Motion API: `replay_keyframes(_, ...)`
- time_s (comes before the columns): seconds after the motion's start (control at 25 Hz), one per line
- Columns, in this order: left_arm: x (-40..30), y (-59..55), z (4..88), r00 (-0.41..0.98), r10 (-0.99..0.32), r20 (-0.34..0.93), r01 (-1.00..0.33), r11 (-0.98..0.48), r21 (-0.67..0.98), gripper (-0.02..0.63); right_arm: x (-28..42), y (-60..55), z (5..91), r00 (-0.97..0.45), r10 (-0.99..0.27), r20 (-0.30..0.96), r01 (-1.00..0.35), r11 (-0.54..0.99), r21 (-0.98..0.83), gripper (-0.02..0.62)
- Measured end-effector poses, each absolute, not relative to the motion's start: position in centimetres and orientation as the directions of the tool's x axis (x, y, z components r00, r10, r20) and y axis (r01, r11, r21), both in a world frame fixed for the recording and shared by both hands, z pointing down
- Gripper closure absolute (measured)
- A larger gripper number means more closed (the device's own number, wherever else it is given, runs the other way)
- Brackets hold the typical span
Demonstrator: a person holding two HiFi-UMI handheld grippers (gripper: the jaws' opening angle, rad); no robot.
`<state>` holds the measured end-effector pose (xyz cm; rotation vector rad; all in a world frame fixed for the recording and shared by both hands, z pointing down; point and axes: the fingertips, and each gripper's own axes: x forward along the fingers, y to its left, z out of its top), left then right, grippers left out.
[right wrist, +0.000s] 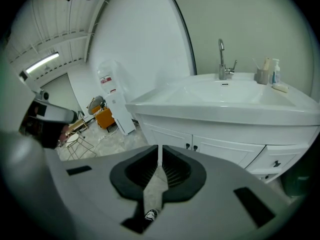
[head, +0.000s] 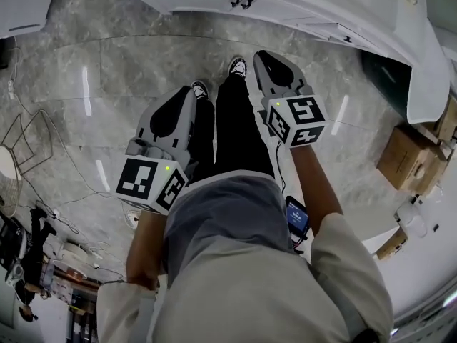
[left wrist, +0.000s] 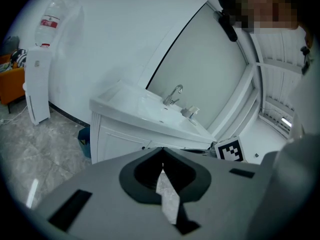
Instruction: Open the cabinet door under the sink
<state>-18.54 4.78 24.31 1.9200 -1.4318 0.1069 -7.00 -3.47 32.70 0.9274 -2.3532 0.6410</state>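
The white cabinet under the sink [right wrist: 215, 149] has two doors with small dark knobs [right wrist: 191, 146] side by side; both doors are closed. In the head view the knobs [head: 243, 3] sit at the top, about a step beyond the person's shoes. My left gripper [head: 193, 91] and right gripper [head: 263, 56] hang in the air in front of the person, well short of the cabinet. The jaws of each meet at the tips with nothing between them, as the left gripper [left wrist: 162, 153] and the right gripper [right wrist: 159, 149] show. The right one points at the doors.
A faucet [right wrist: 221, 59], a cup and bottles [right wrist: 267, 74] stand on the sink top. A water dispenser [left wrist: 40, 79] stands left of the cabinet, with a blue bin [left wrist: 84, 139] between them. Cardboard boxes [head: 405, 156] lie at the right, a wire chair [head: 25, 145] at the left.
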Motion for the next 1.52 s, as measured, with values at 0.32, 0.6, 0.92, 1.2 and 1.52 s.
replay_keyframes(0.32, -15.7, 4.8, 27.9, 0.407, -0.766, 0.498, -0.862, -0.142, 0.486, 0.607, -6.8, -6.5, 36.7, -0.569, -0.495, 0.656, -0.751, 0.639, -0.169, 0.581)
replay_keyframes(0.6, -14.6, 4.2, 31.1, 0.417, -0.742, 0.525, -0.858, -0.131, 0.496, 0.607, -6.7, -8.4, 40.0, -0.551, -0.481, 0.682, -0.762, 0.624, -0.176, 0.581)
replay_keyframes(0.92, -15.2, 4.7, 32.6, 0.400, -0.739, 0.541, -0.843, -0.066, 0.533, 0.607, -6.8, -9.8, 43.8, -0.533, -0.477, 0.698, -0.784, 0.589, -0.196, 0.578)
replay_keyframes(1.2, -16.1, 5.4, 33.8, 0.365, -0.726, 0.584, -0.881, -0.065, 0.469, 0.607, -7.7, -11.2, 46.8, -0.528, -0.474, 0.705, -0.784, 0.590, -0.192, 0.578)
replay_keyframes(1.52, -15.7, 5.1, 35.2, 0.346, -0.721, 0.600, -0.879, -0.027, 0.476, 0.607, -7.2, -13.1, 50.1, -0.512, -0.476, 0.716, -0.787, 0.594, -0.167, 0.574)
